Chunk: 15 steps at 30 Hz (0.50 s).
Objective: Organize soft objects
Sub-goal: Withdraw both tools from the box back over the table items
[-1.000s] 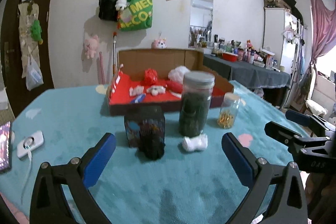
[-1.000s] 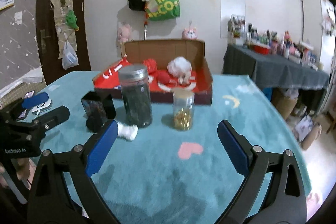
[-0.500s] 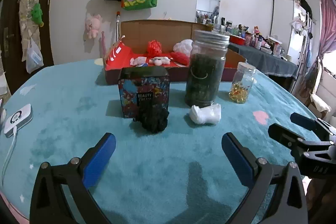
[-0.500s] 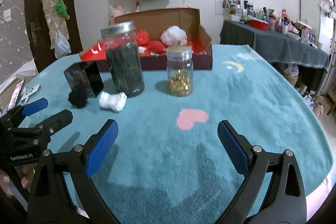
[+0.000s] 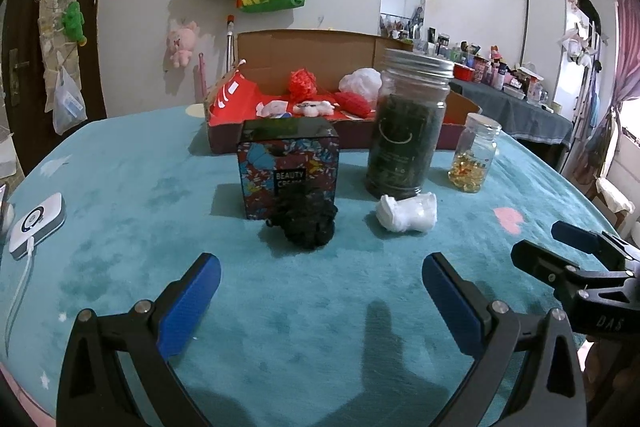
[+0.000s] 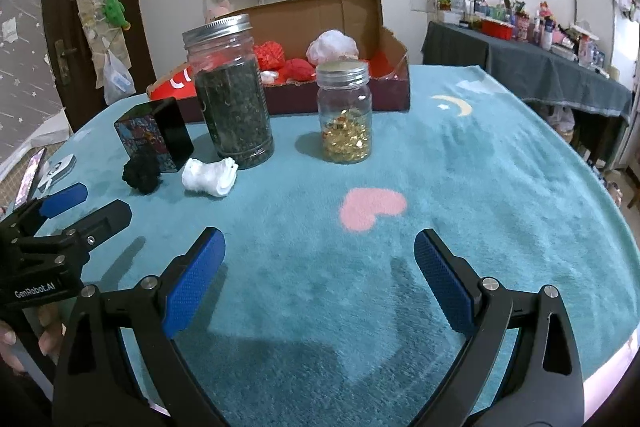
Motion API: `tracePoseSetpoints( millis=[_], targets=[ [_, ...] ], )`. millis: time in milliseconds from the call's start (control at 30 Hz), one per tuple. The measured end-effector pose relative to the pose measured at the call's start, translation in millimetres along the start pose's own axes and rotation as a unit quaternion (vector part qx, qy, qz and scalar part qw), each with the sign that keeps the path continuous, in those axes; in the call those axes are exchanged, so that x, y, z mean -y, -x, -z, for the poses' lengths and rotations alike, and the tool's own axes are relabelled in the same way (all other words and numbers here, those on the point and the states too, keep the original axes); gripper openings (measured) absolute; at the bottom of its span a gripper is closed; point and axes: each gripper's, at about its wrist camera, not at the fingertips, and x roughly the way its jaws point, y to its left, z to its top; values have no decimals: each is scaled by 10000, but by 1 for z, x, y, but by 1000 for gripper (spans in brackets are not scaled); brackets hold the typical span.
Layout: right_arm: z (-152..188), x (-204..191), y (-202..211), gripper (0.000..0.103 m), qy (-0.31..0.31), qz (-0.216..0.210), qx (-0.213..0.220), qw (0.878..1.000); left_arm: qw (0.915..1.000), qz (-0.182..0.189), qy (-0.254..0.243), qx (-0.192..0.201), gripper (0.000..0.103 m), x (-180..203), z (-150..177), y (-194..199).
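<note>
A black fuzzy soft object lies on the teal cloth against a patterned box. To its right rests a white crumpled soft object, in front of a tall dark-filled jar. An open cardboard box at the back holds red and white soft items. My left gripper stands open just short of the black object. Over bare cloth near a pink heart, my right gripper is open and holds nothing.
A small jar of golden capsules stands right of the tall jar. A white charger with a cable and a phone lie at the table's left edge. A dark-clothed side table with bottles stands at the right.
Both grippers have dropped lower and moved forward toward the objects, which now look larger and nearer. Both stay open.
</note>
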Motion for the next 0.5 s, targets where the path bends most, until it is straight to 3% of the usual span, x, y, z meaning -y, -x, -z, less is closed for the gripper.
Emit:
tracePoseSetpoints(
  millis=[333,500],
  targets=[
    [-21,-17,-17,97,147,-289,-246,9992,9996,5,-139,-239,102,-11,-15,-10],
    [-37,-29,-32,97,344,-530,-438,9970,9989,110,-118,-443,91,-23,-25,-21]
  ],
)
